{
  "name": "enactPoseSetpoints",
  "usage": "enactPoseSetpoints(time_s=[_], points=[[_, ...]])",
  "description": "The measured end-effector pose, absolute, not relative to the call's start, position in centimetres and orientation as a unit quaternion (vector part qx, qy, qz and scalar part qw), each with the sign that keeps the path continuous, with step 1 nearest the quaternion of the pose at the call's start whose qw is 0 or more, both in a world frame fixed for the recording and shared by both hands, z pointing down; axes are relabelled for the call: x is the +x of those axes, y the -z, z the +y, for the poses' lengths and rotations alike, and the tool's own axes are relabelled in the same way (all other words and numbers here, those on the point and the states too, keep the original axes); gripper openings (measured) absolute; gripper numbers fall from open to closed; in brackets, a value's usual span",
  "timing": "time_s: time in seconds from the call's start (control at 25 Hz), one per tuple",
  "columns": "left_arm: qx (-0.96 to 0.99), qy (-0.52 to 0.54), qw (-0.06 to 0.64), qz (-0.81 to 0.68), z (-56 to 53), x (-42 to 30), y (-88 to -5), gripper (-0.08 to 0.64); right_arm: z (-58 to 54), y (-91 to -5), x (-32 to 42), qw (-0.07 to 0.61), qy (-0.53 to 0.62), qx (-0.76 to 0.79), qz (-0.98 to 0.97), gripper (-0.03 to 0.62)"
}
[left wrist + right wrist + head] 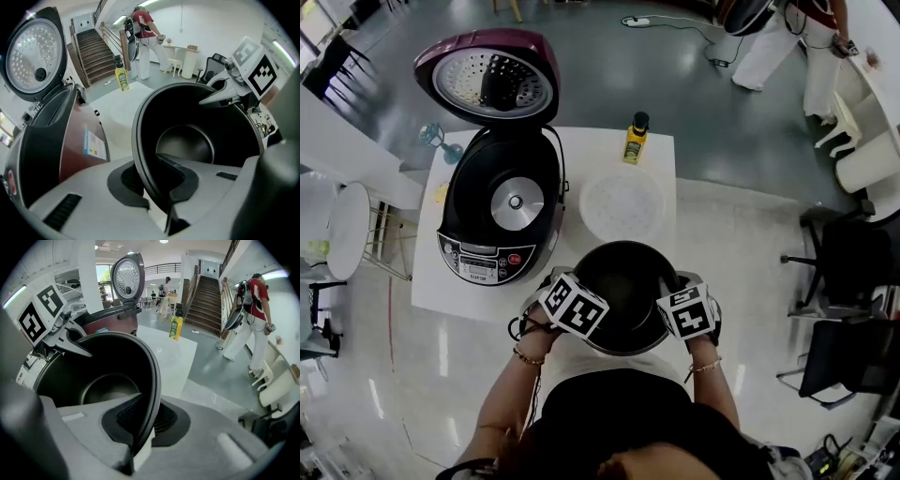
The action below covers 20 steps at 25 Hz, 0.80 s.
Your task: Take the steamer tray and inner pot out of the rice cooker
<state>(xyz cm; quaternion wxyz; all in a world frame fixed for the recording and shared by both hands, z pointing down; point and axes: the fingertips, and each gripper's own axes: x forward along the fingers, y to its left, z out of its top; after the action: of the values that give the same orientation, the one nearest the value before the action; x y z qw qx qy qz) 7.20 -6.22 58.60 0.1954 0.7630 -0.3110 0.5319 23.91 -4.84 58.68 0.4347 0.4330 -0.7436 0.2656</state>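
Note:
The black inner pot [628, 281] is out of the rice cooker [502, 211] and hangs over the near edge of the white table [664, 159]. My left gripper [574, 307] is shut on its left rim, my right gripper [686, 314] is shut on its right rim. In the left gripper view the pot's wall [197, 140] runs between the jaws of the left gripper [159, 187]. The right gripper view shows the rim [152, 376] pinched in the right gripper [140, 427]. The white steamer tray [623, 206] lies on the table right of the cooker.
The cooker's maroon lid [487, 80] stands open at the back. A yellow bottle [635, 139] is at the table's far edge, a teal glass [441, 142] off its left corner. A white stool [347, 230] is left, black chairs [848, 272] right, a person [797, 42] far back.

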Motion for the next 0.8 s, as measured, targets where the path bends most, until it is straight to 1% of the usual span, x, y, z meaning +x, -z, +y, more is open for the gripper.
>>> enactPoseSetpoints(time_s=[0.64,0.8], points=[[0.759,-0.529,0.206,-0.319,-7.6,7.0,-60.0,0.04,-6.4,-59.9,23.8,0.427,-0.273,0.433,-0.746,0.023],[0.756,-0.53,0.192,-0.333,-7.6,6.8,-60.4,0.041,-6.7,-59.9,23.8,0.42,-0.272,0.437,-0.748,0.023]])
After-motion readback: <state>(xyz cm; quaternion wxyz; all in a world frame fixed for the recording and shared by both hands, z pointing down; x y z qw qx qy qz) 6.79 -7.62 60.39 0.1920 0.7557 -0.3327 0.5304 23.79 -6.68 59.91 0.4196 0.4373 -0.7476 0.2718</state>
